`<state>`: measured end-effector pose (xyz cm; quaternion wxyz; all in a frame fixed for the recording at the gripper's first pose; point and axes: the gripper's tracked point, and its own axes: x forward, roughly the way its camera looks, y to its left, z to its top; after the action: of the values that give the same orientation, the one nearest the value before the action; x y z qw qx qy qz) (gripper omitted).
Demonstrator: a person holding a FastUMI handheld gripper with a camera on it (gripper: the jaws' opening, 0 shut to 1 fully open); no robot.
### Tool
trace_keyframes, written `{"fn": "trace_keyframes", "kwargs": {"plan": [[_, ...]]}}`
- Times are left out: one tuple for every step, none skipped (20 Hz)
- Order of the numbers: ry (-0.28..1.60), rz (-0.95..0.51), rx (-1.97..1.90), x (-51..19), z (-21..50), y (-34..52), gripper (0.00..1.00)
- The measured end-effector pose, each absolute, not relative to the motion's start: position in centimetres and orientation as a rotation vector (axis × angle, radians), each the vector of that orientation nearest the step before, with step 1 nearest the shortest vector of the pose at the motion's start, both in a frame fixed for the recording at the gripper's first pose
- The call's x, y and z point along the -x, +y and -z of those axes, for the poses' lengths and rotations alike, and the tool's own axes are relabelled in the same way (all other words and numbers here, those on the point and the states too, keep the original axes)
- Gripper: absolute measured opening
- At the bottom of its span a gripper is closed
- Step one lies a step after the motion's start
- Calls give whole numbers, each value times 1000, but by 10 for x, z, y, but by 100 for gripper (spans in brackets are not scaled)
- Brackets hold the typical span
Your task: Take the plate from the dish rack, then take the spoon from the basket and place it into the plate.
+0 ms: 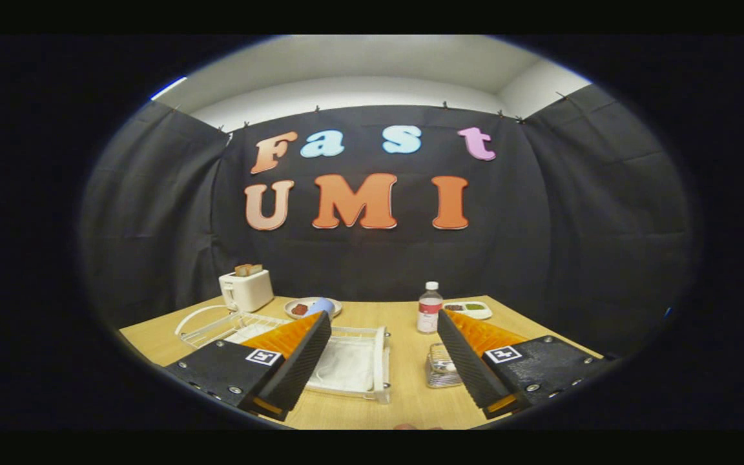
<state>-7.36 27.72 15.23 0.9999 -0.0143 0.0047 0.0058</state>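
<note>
A white dish rack (382, 361) stands on the wooden table (404, 400), partly behind my left finger. A pale plate (346, 365) appears to rest inside it, between the two fingers. A small wire basket (440, 369) sits against the inner side of my right finger; something pale lies in it, too small to tell as the spoon. My gripper (384, 316) hovers above the table, open wide, with nothing between its fingers.
At the back of the table stand a white toaster (246, 289) with bread in it, a small plate with food and a blue cup (319, 306), a clear bottle (429, 307) and a divided dish (469, 310). Black cloth walls close in the booth.
</note>
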Motion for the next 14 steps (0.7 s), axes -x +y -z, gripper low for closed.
{"fn": "trace_keyframes", "kwargs": {"plan": [[25, -30, 27, 63, -150, 291, 99], [41, -40, 31, 52, -148, 301, 99], [58, -44, 40, 41, -145, 308, 99], [74, -45, 48, 30, -141, 315, 99], [98, -46, 49, 19, -136, 321, 99], [121, -55, 44, 10, -130, 329, 99], [153, -56, 43, 0, -122, 335, 99], [185, -56, 47, -9, -113, 339, 99], [208, -46, 55, -18, -105, 340, 99], [228, -27, 63, -27, -99, 339, 99], [250, -6, 60, -34, -92, 337, 99], [270, 3, 44, -40, -86, 339, 99], [293, 8, 20, -46, -79, 340, 99], [318, 6, -3, -48, -72, 344, 98]]}}
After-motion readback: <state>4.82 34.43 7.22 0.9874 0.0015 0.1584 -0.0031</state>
